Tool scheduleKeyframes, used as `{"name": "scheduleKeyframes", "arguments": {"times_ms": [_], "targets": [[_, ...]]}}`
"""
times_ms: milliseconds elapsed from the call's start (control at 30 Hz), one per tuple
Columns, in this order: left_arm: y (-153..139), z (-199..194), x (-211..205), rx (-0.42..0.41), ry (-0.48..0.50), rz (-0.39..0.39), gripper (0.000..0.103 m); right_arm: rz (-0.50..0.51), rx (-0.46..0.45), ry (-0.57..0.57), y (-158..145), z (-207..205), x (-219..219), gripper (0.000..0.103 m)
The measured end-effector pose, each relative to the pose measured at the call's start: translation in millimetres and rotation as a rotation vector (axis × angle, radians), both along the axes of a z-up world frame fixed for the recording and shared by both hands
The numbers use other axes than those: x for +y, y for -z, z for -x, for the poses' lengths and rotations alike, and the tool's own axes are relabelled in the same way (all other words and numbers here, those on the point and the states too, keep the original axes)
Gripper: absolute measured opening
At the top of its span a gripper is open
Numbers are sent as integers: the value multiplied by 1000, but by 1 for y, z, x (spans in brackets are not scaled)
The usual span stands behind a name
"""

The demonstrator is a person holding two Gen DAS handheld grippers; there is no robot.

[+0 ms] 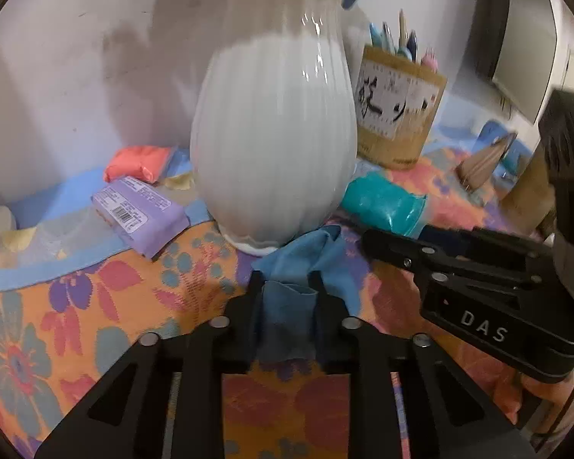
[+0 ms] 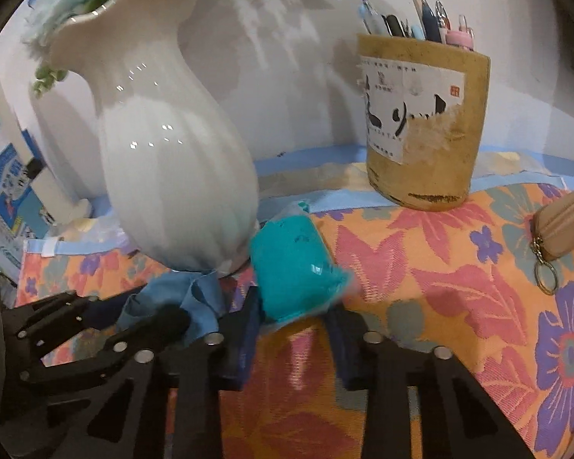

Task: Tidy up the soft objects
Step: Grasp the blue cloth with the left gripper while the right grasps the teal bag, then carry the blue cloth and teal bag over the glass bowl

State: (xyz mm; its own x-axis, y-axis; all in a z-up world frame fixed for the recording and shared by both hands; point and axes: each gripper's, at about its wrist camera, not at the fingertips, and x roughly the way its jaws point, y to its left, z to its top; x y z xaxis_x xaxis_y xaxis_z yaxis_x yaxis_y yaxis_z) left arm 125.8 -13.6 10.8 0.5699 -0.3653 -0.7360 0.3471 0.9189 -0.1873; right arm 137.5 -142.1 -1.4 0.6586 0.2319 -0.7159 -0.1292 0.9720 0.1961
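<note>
The left hand-held gripper (image 1: 286, 287) is clamped on a crumpled blue fabric cloth (image 1: 287, 306), whose bunched fold sits pinched between its two black fingers (image 1: 253, 298). The rest of the cloth trails forward onto the orange, floral-patterned woven surface (image 1: 95, 306) and reaches the foot of a tall white ribbed ceramic vase (image 1: 273, 145).

The right hand-held gripper (image 2: 296, 315) has its fingers spread on either side of a teal, plastic-wrapped soft packet (image 2: 296, 275); the packet's near end lies between them, but the blur makes it unclear whether the fingers (image 2: 248, 317) touch it. The packet rests on the surface just beside the vase's base, to its right.

Behind the vase to the left lie a purple wrapped bar with a barcode label (image 1: 141, 210) and a coral-pink soft packet (image 1: 137, 162), near the wall. To the right stands a tan cylindrical pen holder with black calligraphy (image 2: 424, 126), full of pens. A beige zipped pouch with a key ring (image 2: 562, 225) lies at the far right.
</note>
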Motion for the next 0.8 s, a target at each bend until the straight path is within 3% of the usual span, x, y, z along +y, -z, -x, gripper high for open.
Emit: {"name": "scheduleKeyframes", "arguments": {"times_ms": [333, 533, 600, 633, 667, 800], "targets": [[-8, 1, 39, 2, -50, 189, 15, -139, -124, -38, -14, 27, -20, 28], [-9, 3, 36, -18, -57, 140, 15, -112, -53, -16, -8, 50, -18, 28], [-8, 2, 34, -9, -60, 140, 15, -28, -40, 46, -6, 51, -18, 40], [-7, 1, 36, -5, -63, 144, 15, 19, -20, 87, -3, 48, -16, 68], [-7, 1, 34, -3, -66, 146, 15, 53, 12, 113, 1, 43, -15, 82], [-4, -2, 36, 14, -83, 159, 15, 85, 9, 71, 0, 41, -11, 82]]}}
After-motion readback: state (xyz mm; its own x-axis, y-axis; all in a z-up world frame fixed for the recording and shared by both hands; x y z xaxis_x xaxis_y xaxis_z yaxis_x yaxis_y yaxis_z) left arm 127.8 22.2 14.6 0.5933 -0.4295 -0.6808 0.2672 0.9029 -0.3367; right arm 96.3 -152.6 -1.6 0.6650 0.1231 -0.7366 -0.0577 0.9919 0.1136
